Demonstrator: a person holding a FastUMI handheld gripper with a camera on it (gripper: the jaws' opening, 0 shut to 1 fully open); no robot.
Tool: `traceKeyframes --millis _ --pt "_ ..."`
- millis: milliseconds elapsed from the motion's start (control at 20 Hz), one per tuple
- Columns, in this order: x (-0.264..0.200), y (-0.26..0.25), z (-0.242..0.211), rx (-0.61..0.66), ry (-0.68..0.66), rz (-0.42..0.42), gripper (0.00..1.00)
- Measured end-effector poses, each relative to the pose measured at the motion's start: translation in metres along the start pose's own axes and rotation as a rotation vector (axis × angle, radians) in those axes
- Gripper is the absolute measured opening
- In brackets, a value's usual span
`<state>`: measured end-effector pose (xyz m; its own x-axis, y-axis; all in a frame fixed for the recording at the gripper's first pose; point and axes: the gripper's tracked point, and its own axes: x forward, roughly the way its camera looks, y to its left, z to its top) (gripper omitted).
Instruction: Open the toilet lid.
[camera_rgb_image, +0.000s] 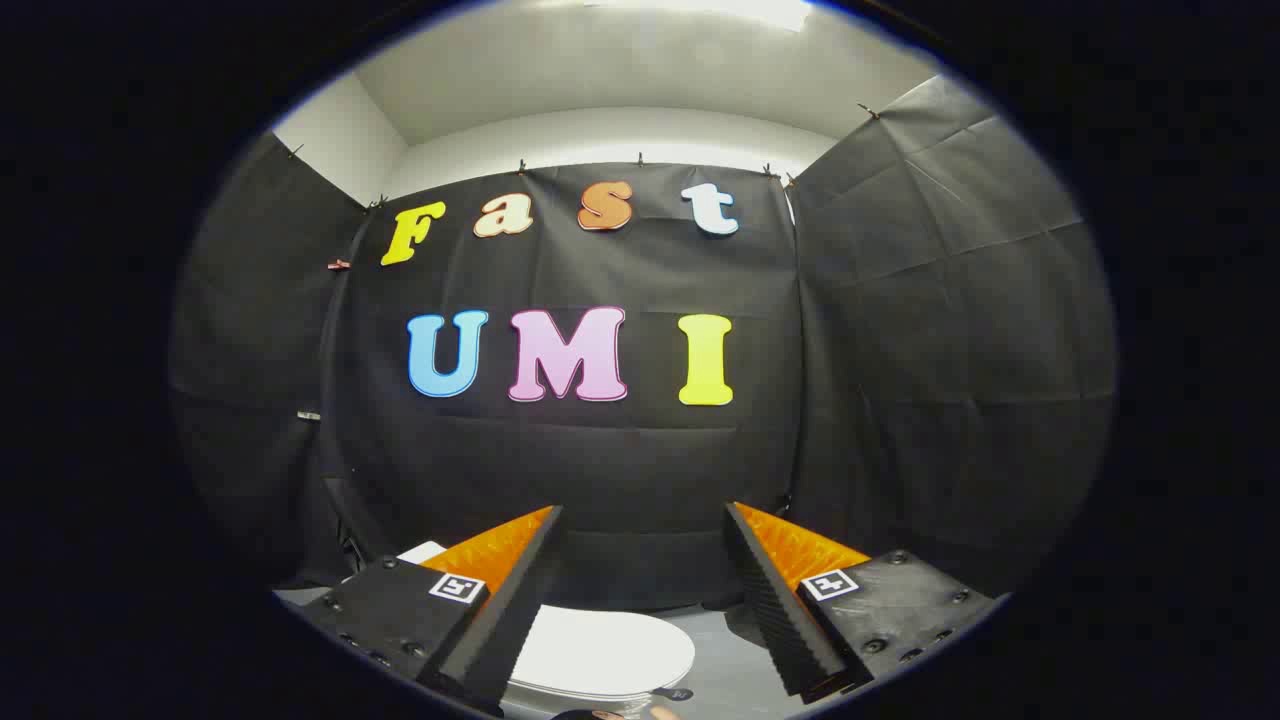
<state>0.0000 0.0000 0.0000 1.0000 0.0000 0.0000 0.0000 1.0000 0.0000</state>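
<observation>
Gripper (645, 520) held above the closed toilet lid (600, 650), fingers spread with nothing between them.

Nearest are the two fingers (500, 610), black with ribbed inner faces and orange outer sides, each base carrying a small square marker (457, 587); they stand wide apart and touch nothing. Below and between them, closer to the left finger, lies the white toilet lid, flat and shut, its left part hidden behind that finger. A small white corner (425, 551) shows just outside the left finger; what it belongs to cannot be told. Grey floor (735, 665) shows beside the lid, under the right finger. Beyond the fingertips hangs the black cloth wall (600, 470), with white wall and ceiling (620, 70) above it.
</observation>
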Motion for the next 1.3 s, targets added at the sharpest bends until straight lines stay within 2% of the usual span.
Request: traceKeyframes --millis 750,1300 --pt "-0.003 0.003 0.002 -0.017 -0.017 0.017 0.99" --pt "0.005 -0.007 -0.007 0.009 -0.011 -0.044 0.99"
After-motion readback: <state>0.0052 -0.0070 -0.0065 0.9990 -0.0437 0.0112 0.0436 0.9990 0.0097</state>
